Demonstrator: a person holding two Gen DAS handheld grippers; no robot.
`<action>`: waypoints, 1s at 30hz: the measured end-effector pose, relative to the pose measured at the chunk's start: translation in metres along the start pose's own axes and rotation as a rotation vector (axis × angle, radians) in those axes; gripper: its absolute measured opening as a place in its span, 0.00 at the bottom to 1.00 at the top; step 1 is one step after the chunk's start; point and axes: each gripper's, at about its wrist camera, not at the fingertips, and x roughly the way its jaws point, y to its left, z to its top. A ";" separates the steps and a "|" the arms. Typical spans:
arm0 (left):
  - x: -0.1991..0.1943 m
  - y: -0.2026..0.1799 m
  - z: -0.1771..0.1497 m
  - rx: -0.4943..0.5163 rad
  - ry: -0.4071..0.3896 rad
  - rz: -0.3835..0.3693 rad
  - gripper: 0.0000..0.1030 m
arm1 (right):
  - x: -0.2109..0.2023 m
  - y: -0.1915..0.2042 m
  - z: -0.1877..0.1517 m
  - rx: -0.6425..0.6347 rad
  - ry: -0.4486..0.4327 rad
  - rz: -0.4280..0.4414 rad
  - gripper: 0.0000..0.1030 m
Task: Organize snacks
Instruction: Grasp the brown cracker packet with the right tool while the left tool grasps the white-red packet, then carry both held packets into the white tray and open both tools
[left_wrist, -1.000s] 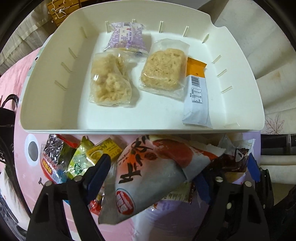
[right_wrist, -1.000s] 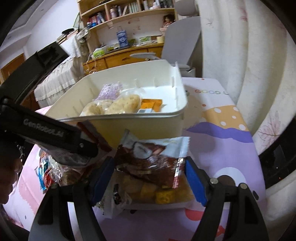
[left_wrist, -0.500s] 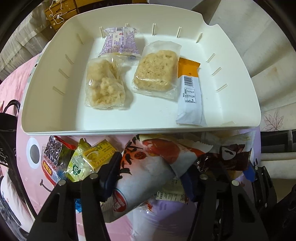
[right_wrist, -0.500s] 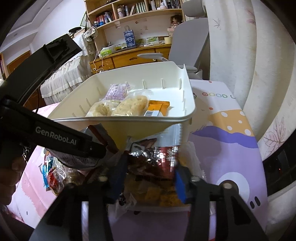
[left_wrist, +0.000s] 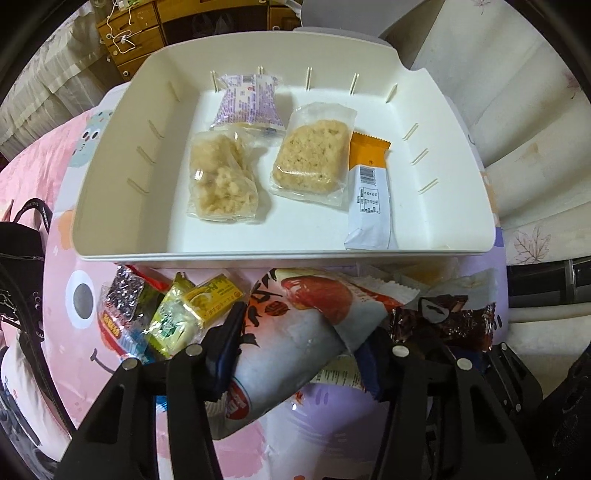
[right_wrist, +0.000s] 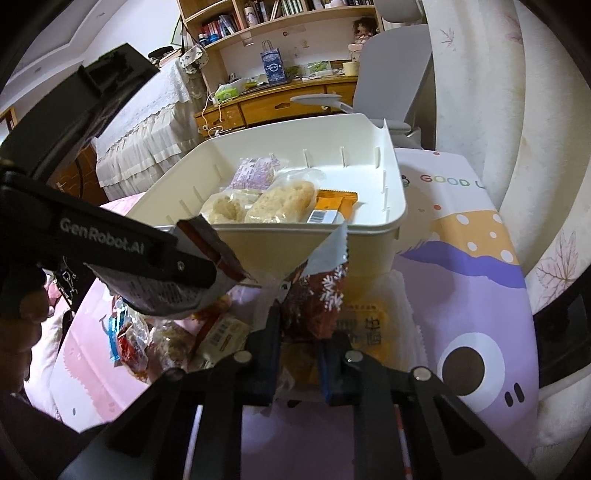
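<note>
Two packets are being gripped at once, one by each gripper, just in front of the white bin (left_wrist: 99, 206). The left gripper (left_wrist: 299, 347) is closing on a grey-and-red packet (left_wrist: 291, 332), which is being pinched across its middle and is sticking out toward 12 o'clock, its top near the bin's front rim. The right gripper (right_wrist: 299, 343) is clamped fully on a crumpled brown packet (right_wrist: 317, 295), whose silver torn edge is standing up against the bin's front wall.

For the step to be done well, each packet should probably be lifted clear of the rim before it is carried toward 12 o'clock, since both are being held low against the front wall and could catch on it. The grey-and-red packet is being held off-centre and may swing, so a slow lift is being called for. The two grippers are close together, and one at a time seems safer.

Inside the bin, four snacks are lying flat: a purple packet (left_wrist: 247, 99) at 12 o'clock, a clear-wrapped crumbly cake (left_wrist: 219, 181) at 9 o'clock, a square rice cake (left_wrist: 312, 158) in the middle, and an orange-and-white bar (left_wrist: 369, 192) at 3 o'clock. The front strip is bare. More loose packets (left_wrist: 166, 314) are waiting on the table at 8 o'clock.
</note>
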 end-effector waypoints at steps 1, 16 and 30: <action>-0.005 0.002 -0.002 -0.001 -0.007 0.000 0.51 | -0.002 0.000 0.000 -0.001 0.002 0.005 0.16; -0.058 0.037 -0.031 -0.018 -0.063 -0.025 0.51 | -0.023 0.027 0.003 -0.022 -0.002 0.044 0.13; -0.105 0.080 -0.014 0.051 -0.096 -0.108 0.52 | -0.043 0.071 0.036 0.007 -0.059 0.024 0.13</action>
